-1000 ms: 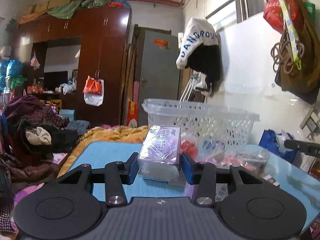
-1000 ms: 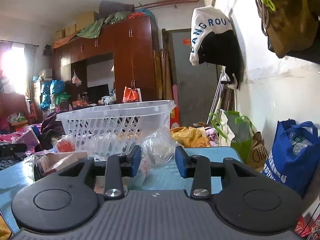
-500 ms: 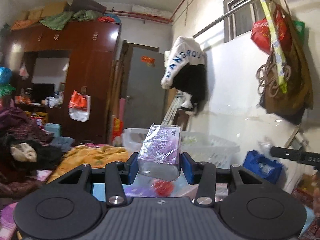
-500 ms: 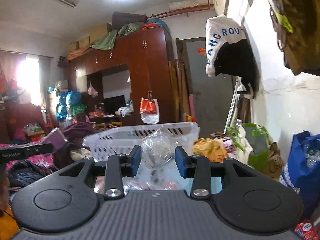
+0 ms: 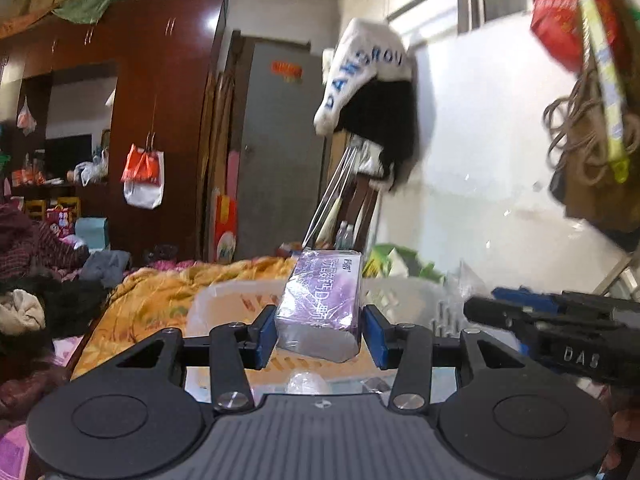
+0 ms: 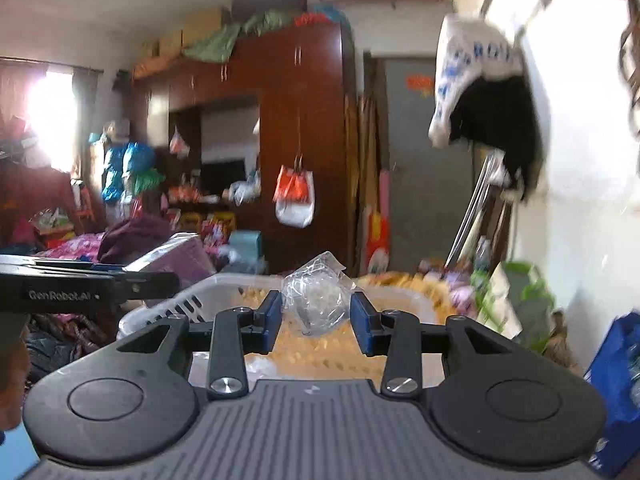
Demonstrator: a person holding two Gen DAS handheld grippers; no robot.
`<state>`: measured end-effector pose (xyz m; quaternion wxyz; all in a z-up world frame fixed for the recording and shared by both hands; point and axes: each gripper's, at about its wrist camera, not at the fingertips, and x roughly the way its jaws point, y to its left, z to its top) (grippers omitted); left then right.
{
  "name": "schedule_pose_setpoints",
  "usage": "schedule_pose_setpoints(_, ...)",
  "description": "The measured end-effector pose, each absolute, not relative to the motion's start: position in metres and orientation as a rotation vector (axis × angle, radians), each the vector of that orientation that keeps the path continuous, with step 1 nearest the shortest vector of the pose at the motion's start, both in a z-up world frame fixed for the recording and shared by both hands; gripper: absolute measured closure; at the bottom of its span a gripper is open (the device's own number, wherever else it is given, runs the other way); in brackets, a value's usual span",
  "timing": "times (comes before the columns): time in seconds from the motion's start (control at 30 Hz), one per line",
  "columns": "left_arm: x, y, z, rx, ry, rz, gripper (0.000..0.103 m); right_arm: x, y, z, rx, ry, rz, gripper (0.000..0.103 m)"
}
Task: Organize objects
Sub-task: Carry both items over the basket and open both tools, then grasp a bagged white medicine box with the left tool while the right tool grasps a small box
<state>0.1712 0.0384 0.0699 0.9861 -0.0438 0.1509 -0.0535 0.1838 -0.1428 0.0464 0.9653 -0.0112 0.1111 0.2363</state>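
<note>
A purple foil-wrapped box sits tilted between the blue pads of my left gripper, whose jaws are opening; the pads still touch its sides. My right gripper is shut on a crumpled clear plastic bag. Both are held in the air over a white slatted basket, its rim just below the fingers. In the right wrist view the left gripper reaches in from the left with the purple box. The right gripper's fingers show at the right edge of the left wrist view.
An orange blanket lies beyond the basket. Piled clothes fill the left side. A white wall with hanging bags and a jacket runs along the right. A blue bag stands low on the right.
Both grippers rose from the blue table and moved forward with the box and the bag. The basket, which stood ahead of them, now lies beneath the fingers.
</note>
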Motion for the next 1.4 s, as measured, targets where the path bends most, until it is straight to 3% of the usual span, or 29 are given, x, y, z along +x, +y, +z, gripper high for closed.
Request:
schedule_pose_setpoints(0.03,0.178,0.036,0.066,-0.072,0.319,-0.107,0.042,0.187,-0.142,0.044,-0.030,0.206,0.469,0.058)
schedule_pose_setpoints(0.07,0.181,0.037,0.062,-0.061,0.335,-0.104,0.025,0.187,-0.142,0.041,-0.042,0.188,0.456,0.053)
schedule_pose_setpoints(0.1,0.184,0.038,0.060,-0.056,0.341,-0.091,0.016,0.186,-0.143,0.039,-0.042,0.173,0.443,0.038)
schedule_pose_setpoints(0.13,0.183,0.039,0.058,-0.048,0.328,-0.076,0.014,0.181,-0.146,0.038,-0.037,0.156,0.442,0.026)
schedule_pose_setpoints(0.2,0.176,0.043,0.056,-0.032,0.280,-0.060,0.001,0.171,-0.151,0.038,-0.025,0.138,0.462,0.018)
schedule_pose_setpoints(0.4,0.158,0.067,0.060,-0.146,0.233,-0.112,0.000,0.146,-0.171,0.036,0.033,0.145,0.486,0.000)
schedule_pose_setpoints(0.67,0.099,0.079,0.032,-0.181,0.176,-0.067,0.000,0.109,-0.198,0.005,0.057,0.226,0.481,0.000)
schedule_pose_setpoints(1.03,0.029,0.063,-0.008,-0.109,0.180,-0.148,0.012,0.060,-0.200,-0.034,0.028,0.306,0.557,0.001)
schedule_pose_setpoints(1.07,0.026,0.061,-0.012,-0.106,0.190,-0.157,0.017,0.058,-0.197,-0.035,0.021,0.305,0.564,0.003)
schedule_pose_setpoints(1.23,0.024,0.048,-0.031,-0.061,0.242,-0.193,0.029,0.069,-0.191,-0.042,0.038,0.359,0.625,0.036)
schedule_pose_setpoints(1.3,0.026,0.046,-0.037,-0.060,0.253,-0.199,0.030,0.072,-0.189,-0.047,0.054,0.393,0.647,0.042)
schedule_pose_setpoints(1.4,0.027,0.042,-0.044,-0.056,0.269,-0.214,0.030,0.075,-0.183,-0.056,0.064,0.433,0.662,0.043)
